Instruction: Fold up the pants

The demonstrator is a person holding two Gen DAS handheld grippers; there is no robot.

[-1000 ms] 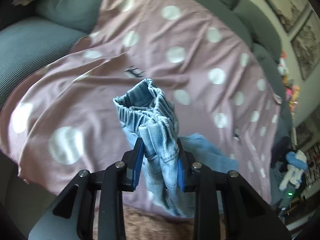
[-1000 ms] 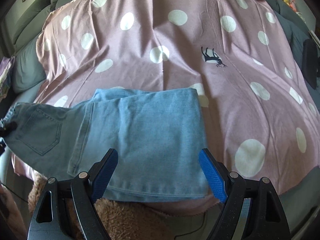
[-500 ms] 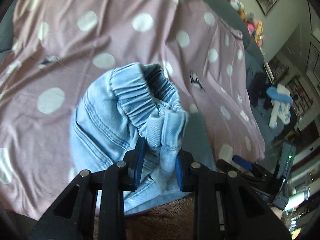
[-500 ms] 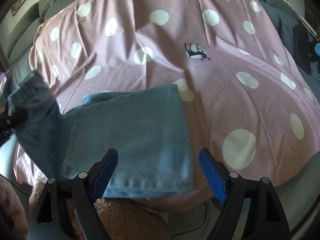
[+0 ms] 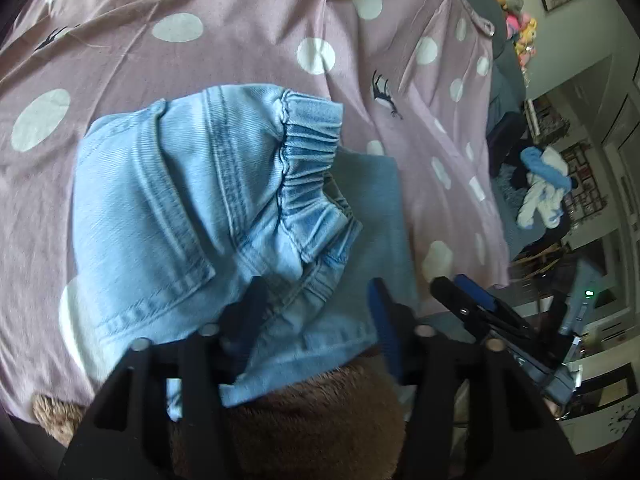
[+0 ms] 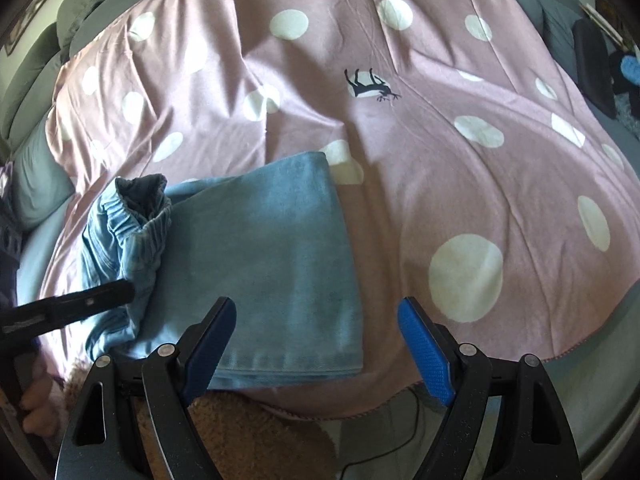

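Note:
Light blue denim pants [image 5: 172, 208] lie on a pink polka-dot sheet [image 5: 240, 40]. Their elastic waistband [image 5: 308, 152] is folded over onto the flat, darker legs [image 6: 260, 264]. My left gripper [image 5: 320, 304] is opening; the waistband end lies loose between its parted jaws and the pads do not press it. From the right wrist view, one left finger [image 6: 92, 300] reaches in beside the bunched waistband [image 6: 136, 208]. My right gripper [image 6: 316, 332] stands open just above the hem of the legs, holding nothing.
A brown fuzzy cover [image 6: 240, 432] lies under the sheet's near edge. Grey sofa cushions [image 6: 36, 192] sit at the left. Clothes and clutter [image 5: 544, 188] fill the room beyond the sheet's right side. A person's hand [image 6: 36, 412] shows at the lower left.
My left gripper swung the waistband across onto the folded legs and lowered it, then its jaws parted and let the denim go. My right gripper stayed open and shifted slightly.

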